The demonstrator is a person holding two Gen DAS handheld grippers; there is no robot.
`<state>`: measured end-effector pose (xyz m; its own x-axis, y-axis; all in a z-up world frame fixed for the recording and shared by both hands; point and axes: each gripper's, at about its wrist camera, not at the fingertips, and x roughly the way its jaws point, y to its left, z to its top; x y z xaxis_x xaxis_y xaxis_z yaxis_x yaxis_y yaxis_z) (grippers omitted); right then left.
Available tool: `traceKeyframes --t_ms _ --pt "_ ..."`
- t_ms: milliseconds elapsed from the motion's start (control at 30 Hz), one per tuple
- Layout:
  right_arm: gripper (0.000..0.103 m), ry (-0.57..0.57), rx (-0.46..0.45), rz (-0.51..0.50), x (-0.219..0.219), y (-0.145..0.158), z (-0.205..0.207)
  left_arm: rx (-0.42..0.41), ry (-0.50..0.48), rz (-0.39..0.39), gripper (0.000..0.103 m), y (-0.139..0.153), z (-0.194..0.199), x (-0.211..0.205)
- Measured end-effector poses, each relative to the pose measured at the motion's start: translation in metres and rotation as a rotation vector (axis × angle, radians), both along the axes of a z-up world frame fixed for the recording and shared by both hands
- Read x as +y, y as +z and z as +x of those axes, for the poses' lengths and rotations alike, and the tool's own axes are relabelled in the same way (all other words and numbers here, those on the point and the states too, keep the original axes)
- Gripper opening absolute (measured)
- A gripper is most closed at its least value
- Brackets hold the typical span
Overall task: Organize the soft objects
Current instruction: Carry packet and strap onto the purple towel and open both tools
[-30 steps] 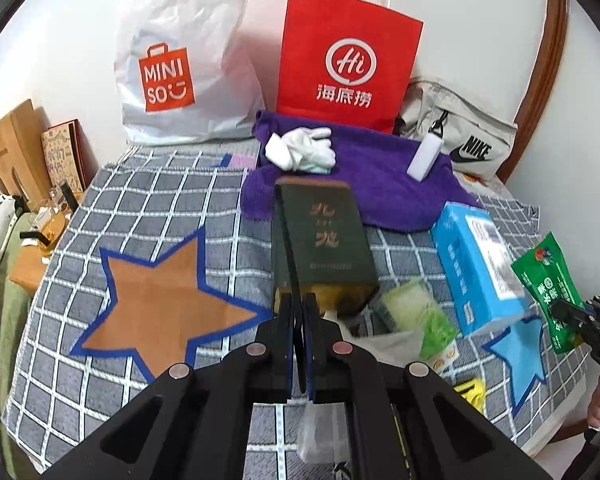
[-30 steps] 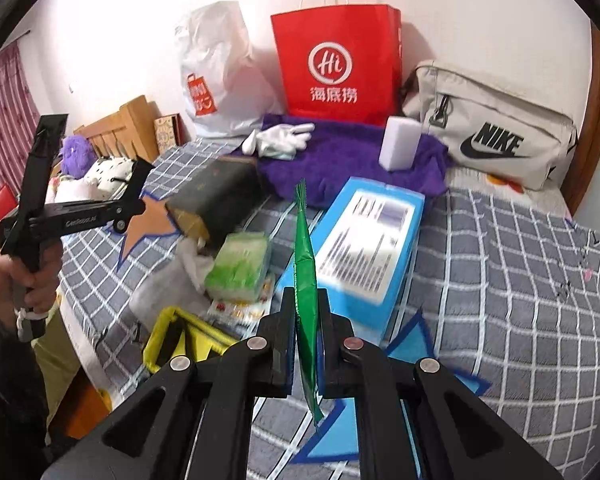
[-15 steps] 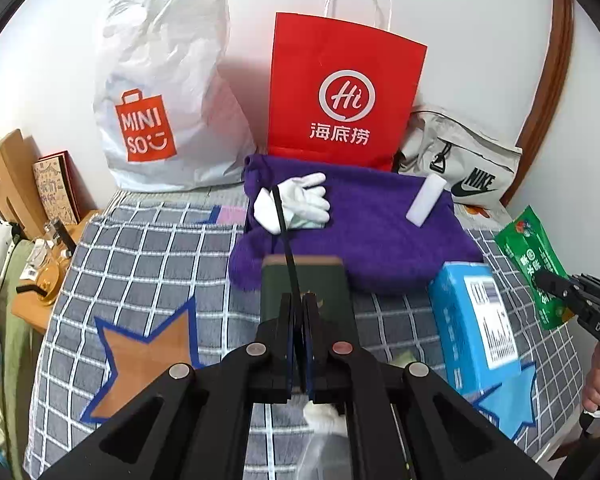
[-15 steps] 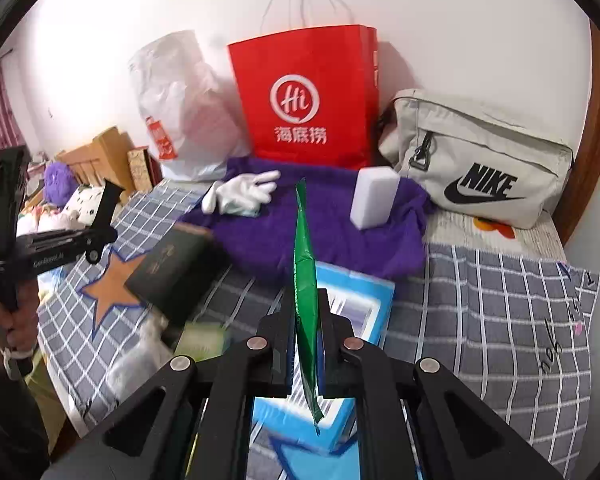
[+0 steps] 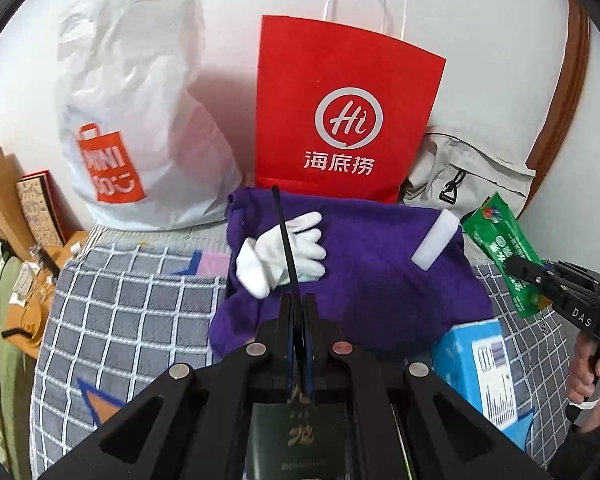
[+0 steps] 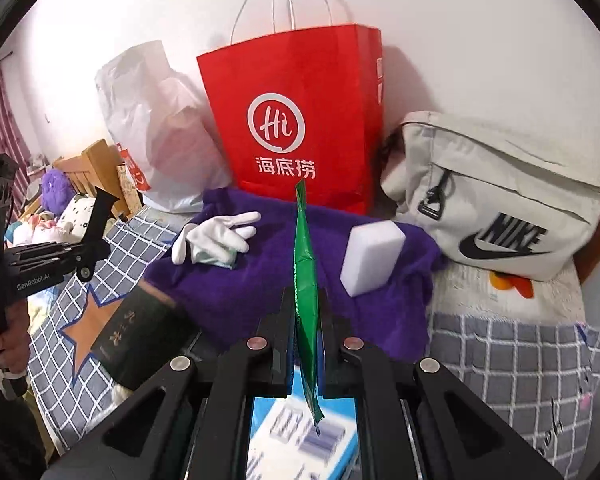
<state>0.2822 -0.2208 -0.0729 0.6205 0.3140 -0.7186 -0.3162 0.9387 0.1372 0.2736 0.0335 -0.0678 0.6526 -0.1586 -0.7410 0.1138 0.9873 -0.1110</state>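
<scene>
We see the green packet (image 6: 306, 280) clamped edge-on between the pads of the right gripper (image 6: 306, 320), standing up from the jaws; in the left wrist view its white print is too small for us to read. The left gripper (image 5: 298, 320) is closed on a thin dark flap (image 5: 286, 248) that rises from the dark green box (image 5: 300, 440) hanging below its jaws, and the box carries gold characters we cannot make out.

Just ahead of both grippers lies the purple towel (image 6: 260, 292) on the bed, with a white glove (image 6: 216, 238) to the left of the packet and a white sponge block (image 6: 372, 258) to its right, both resting on the towel. Below the right gripper sits a blue box (image 6: 300, 440) with a printed white label, blurred.

Beyond the towel, against the wall, stands a red paper bag (image 6: 296, 120) printed "Hi" in a white ring with 海底捞 beneath. To its left leans a white plastic bag (image 5: 140, 120) marked "MINISO" on an orange panel; to its right sits a beige bag (image 6: 500, 200) lettered "NIKE" with the swoosh. The left gripper's body reads "GenRobot.AI" in the right wrist view.

The checked grey bedcover (image 6: 520, 360) with orange stars lies bare to the right of the right gripper and left of the left gripper; the bed's left edge drops toward a wooden shelf.
</scene>
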Motion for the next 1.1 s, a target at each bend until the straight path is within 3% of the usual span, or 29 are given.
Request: traceKeyframes --t_ms 333,500,900,1100 --pt "0.008 0.061 0.048 -0.018 0.017 -0.019 0.049 0.06 -0.019 -0.009 0.005 -0.02 0.054 -0.015" --pt "0.008 0.068 0.108 -0.048 0.014 -0.047 0.06 0.151 -0.042 -0.027 0.005 -0.043 0.077 -0.021" --pt "0.008 0.082 0.206 -0.093 0.003 -0.09 0.075 0.267 -0.059 -0.023 0.005 -0.085 0.104 -0.028" --pt "0.008 0.077 0.252 -0.057 -0.002 -0.101 0.081 0.313 -0.064 -0.033 0.005 -0.099 0.109 -0.029"
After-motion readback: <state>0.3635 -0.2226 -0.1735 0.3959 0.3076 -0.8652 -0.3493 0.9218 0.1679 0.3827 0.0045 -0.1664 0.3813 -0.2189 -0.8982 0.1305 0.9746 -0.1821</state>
